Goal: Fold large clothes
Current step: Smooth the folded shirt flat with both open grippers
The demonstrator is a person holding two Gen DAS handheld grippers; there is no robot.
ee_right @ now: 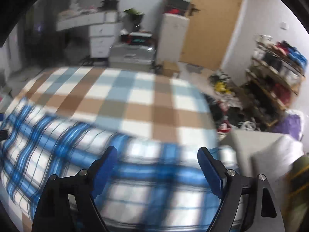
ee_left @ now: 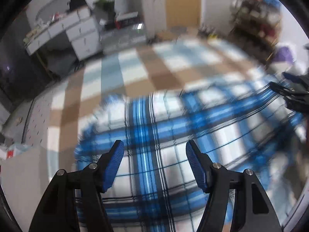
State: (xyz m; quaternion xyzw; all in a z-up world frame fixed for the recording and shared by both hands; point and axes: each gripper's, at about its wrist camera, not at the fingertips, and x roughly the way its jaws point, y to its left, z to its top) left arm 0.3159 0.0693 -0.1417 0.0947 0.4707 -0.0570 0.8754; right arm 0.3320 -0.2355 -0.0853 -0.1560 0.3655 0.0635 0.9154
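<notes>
A large blue, white and black plaid garment (ee_left: 164,135) lies spread over a bed with a brown, pale blue and white checked cover (ee_left: 146,67). My left gripper (ee_left: 154,145) hovers above the garment, jaws apart, nothing between its blue pads. In the right wrist view the same garment (ee_right: 81,154) covers the near part of the checked cover (ee_right: 123,100). My right gripper (ee_right: 156,150) stands wide open over its right portion, holding nothing. The right gripper's black fingers (ee_left: 289,92) show at the left view's right edge, above the cloth. Both views are blurred.
A white desk with drawers (ee_right: 100,32) and a grey box (ee_right: 131,54) stand beyond the bed. A cluttered shelf (ee_right: 276,73) and floor clutter (ee_right: 227,100) lie to the right. A white pillow (ee_right: 276,158) sits at the near right.
</notes>
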